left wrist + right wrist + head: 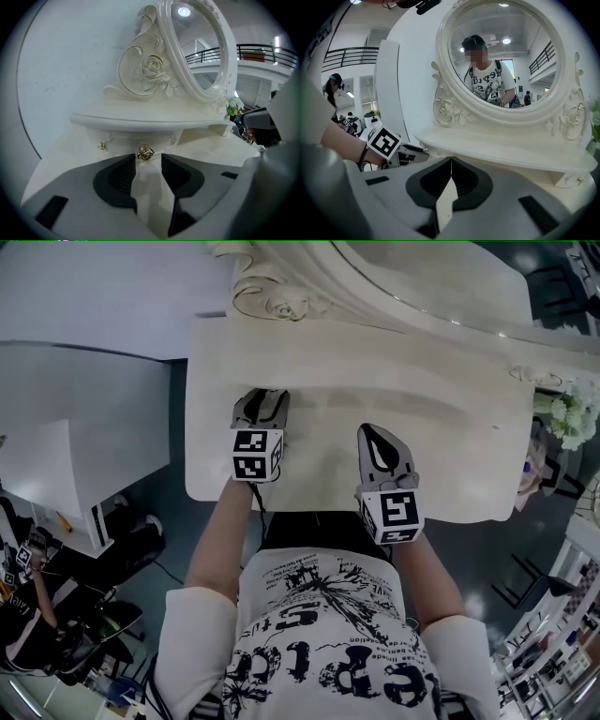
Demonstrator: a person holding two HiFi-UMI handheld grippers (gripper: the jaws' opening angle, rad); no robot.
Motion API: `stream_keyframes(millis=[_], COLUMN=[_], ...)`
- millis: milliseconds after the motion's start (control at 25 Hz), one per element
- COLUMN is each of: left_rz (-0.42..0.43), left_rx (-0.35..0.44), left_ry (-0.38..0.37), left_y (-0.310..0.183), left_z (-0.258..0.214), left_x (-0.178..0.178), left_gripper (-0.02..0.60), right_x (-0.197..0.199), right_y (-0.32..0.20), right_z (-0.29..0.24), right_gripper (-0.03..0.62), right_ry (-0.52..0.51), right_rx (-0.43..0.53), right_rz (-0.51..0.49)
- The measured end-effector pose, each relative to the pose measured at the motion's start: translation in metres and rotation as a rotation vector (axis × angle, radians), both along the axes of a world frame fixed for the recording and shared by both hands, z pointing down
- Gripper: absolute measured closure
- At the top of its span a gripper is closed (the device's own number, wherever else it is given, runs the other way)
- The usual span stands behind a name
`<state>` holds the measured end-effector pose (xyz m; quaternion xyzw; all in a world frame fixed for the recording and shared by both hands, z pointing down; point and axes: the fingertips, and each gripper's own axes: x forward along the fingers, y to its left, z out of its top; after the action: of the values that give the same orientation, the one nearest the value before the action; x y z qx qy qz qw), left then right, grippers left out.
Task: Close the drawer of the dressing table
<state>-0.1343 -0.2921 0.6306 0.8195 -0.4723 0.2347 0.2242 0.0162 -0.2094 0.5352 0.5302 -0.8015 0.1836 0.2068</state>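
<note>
The cream dressing table (328, 479) has a low shelf (150, 122) under its oval mirror. A small drawer front (123, 141) with a gold knob (146, 152) sits beneath that shelf, about level with the fronts beside it. My left gripper (148, 158) points straight at the knob with its jaws open. The knob lies just past the fingertips, and no pad presses on it. In the head view the left gripper (262, 397) hovers over the tabletop's left part. My right gripper (451, 163) is shut on nothing, held over the tabletop to the right (373, 431).
The carved mirror frame (501, 117) rises behind the shelf. A second small knob (101, 146) sits left of the gold one. White flowers (572, 413) stand at the table's right end. A white wall panel (84, 399) borders the left side. The table's front edge (319, 505) is against my body.
</note>
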Motion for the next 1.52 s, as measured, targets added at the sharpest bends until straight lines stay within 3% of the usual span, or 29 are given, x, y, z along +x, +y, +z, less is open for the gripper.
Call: stream_keyframes(millis=[200, 360, 520, 800, 960, 1240, 1520], left_rz=[-0.043, -0.039, -0.03, 0.07, 0.128, 0.115, 0.127], left_rx=[0.023, 0.087, 0.127, 0.238, 0.295, 0.454, 0.492], left_ry=[-0.023, -0.023, -0.009, 0.035, 0.045, 0.087, 0.121], left_y=[0.01, 0.017, 0.033, 0.061, 0.073, 0.082, 0.079], left_z=[-0.011, -0.035, -0.072, -0.141, -0.179, -0.256, -0.288], left_x=[-0.011, -0.017, -0.017, 0.003, 0.012, 0.018, 0.017], left_gripper=[0.417, 0.421, 0.521, 0.563, 0.563, 0.563, 0.563], right_x=[0.001, 0.0, -0.002, -0.002, 0.002, 0.004, 0.004], right_y=[0.004, 0.005, 0.011, 0.021, 0.026, 0.03, 0.025], right_z=[-0.004, -0.01, -0.025, -0.065, -0.099, -0.162, -0.194], right_gripper=[0.577, 0.577, 0.577, 0.578, 0.578, 0.579, 0.579], right_ry=[-0.004, -0.009, -0.016, -0.088, -0.105, -0.122, -0.139], right_rx=[-0.002, 0.012, 0.038, 0.089, 0.165, 0.331, 0.427], right_rz=[-0.01, -0.01, -0.035, -0.031, -0.021, -0.046, -0.08])
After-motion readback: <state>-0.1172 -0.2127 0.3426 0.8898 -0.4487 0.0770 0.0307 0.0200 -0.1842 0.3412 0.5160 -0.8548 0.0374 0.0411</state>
